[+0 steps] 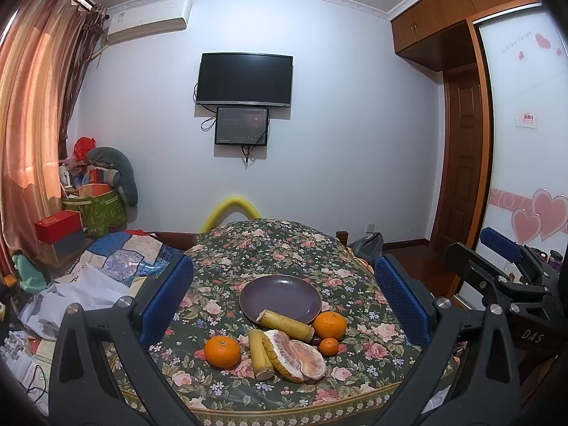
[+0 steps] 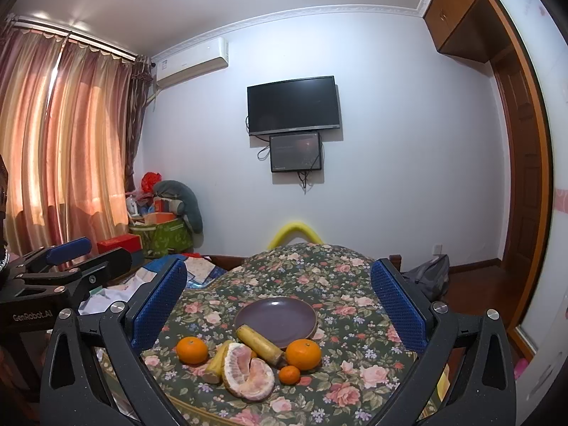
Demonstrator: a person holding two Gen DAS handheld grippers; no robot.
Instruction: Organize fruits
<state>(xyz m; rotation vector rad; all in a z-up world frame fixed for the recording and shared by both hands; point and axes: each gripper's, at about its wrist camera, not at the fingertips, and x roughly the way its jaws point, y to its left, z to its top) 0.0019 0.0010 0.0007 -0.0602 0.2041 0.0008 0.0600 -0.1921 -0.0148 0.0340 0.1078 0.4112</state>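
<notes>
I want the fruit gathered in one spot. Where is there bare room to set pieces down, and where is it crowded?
The purple plate is bare except its near rim, where a banana piece overlaps. The floral cloth beyond the plate is also free. It is crowded just in front of the plate: oranges, pomelo and bananas lie close together.

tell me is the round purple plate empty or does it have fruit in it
Nearly empty: the round purple plate has a bare centre; only one yellow banana piece lies across its near rim. The other fruit sits on the floral cloth.
</notes>
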